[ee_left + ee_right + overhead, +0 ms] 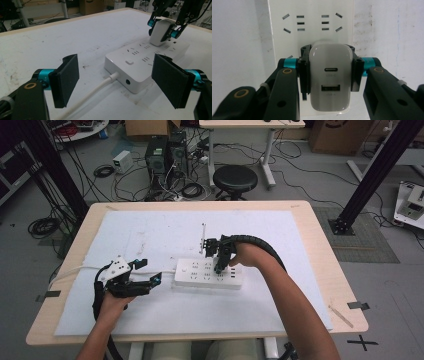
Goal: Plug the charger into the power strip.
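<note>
A white power strip (207,274) lies across the middle of the white mat, its cable (87,96) running off to the left. My right gripper (218,268) points down at the strip and is shut on a white USB charger (330,77), whose base sits at the strip's socket face (312,22); the charger (161,32) also stands over the strip's far end in the left gripper view. My left gripper (150,281) rests on the mat just left of the strip, jaws open, with the strip's near end (130,75) and cable ahead between them, untouched.
The white mat (150,230) covers most of the wooden table (320,245). A small white upright piece (203,237) stands behind the strip. Beyond the table's far edge are a black stool (235,179) and computer cases with cables on the floor.
</note>
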Motion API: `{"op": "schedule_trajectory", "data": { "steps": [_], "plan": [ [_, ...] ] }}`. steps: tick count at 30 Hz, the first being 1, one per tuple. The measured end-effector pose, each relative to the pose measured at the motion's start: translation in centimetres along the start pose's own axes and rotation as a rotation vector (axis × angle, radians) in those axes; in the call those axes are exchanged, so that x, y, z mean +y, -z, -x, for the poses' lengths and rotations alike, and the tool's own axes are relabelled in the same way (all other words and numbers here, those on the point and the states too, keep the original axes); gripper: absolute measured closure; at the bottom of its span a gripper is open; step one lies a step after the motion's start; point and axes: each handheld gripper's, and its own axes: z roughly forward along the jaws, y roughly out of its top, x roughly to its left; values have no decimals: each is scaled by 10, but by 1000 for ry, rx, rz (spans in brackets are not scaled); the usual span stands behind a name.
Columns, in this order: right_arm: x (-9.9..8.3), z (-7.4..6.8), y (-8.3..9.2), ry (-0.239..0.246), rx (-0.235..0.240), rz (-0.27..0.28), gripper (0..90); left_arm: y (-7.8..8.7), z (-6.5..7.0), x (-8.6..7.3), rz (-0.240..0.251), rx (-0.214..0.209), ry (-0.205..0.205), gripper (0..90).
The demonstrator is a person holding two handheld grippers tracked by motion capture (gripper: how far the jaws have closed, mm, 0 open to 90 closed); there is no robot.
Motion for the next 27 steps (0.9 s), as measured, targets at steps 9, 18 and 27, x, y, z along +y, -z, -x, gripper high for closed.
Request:
{"op": "schedule_trajectory", "data": {
  "steps": [9,18,27],
  "plan": [
    [0,-1,-1,4,-10,5,636,-1,0,0,-1,-4,-3,222],
    [1,-3,-3,-13,-15,-4,637,-3,1,0,2,-4,3,222],
    [-9,-3,-5,-43,-24,64,635,-4,2,0,-1,-1,5,222]
  ]
}}
